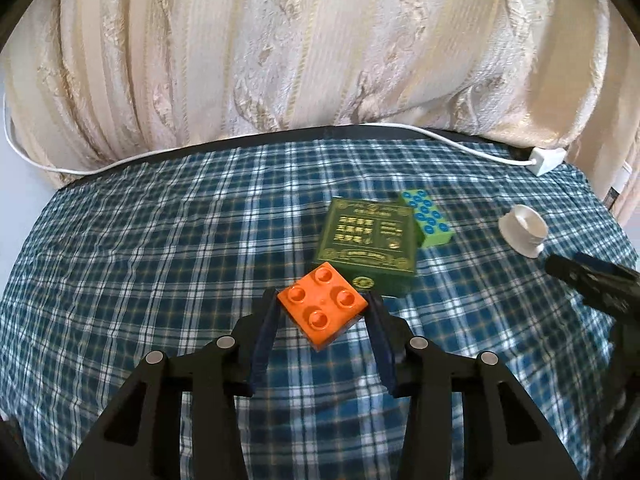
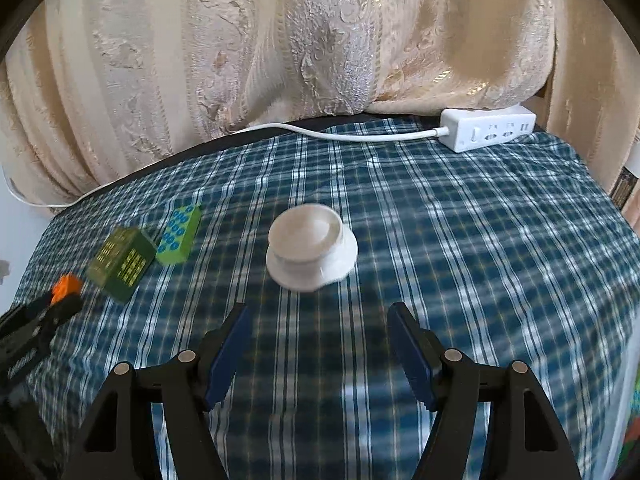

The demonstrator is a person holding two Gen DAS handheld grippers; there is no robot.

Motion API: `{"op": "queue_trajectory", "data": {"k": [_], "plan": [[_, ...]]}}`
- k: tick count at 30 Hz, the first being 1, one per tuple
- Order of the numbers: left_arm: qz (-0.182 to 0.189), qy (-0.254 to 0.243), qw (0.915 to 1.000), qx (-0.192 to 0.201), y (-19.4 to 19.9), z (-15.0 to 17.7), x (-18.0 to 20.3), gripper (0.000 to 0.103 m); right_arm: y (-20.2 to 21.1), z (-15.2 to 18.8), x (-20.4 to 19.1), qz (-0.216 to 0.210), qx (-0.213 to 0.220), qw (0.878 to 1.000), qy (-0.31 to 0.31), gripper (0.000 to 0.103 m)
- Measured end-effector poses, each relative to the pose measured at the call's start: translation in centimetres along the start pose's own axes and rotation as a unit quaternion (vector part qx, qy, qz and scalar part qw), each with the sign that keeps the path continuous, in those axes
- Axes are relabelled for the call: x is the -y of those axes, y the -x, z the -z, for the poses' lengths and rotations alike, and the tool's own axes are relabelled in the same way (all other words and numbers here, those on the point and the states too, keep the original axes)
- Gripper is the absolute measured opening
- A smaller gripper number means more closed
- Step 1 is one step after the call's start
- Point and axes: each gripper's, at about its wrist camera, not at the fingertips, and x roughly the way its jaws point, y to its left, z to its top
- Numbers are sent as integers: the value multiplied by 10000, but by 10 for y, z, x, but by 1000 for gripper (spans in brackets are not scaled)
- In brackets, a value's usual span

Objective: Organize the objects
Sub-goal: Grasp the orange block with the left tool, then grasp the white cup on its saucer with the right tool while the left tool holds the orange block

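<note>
**Risk notice: corner grip on the orange brick, open approach to the white cup**

Your left claw [image 1: 322, 308] holds the orange brick [image 1: 322, 309] diagonally, pads on opposite corners, near the table's [image 1: 160, 240] middle and just beside the green box [image 1: 370, 246]. A corner grip is likely to let the brick twist or drop; carry it level and slowly. A low swing can knock the box against the green-and-blue brick [image 1: 428, 220] behind it.

Your right claw [image 2: 318, 320] stands wide and empty, short of the white cup [image 2: 311, 246], which sits toward the table's far edge. A fast approach may tip or push the cup.
</note>
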Motion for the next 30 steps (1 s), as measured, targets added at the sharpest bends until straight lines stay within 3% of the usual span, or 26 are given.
{"op": "queue_trajectory", "data": {"k": [19,23,28,30], "plan": [[185,-106,9997,-83,3,2,13,45,-43,-32,-7,27,-106,9997,201,73],[217,-143,9996,-69,4,3,15,45,-44,-32,-10,102,-104,9994,314,63],[252,-161,9995,-66,5,2,16,45,-42,-31,-10,111,-100,9993,349,61],[269,-170,9995,-70,7,3,17,45,-37,-29,-11,83,-89,9992,373,53]]}}
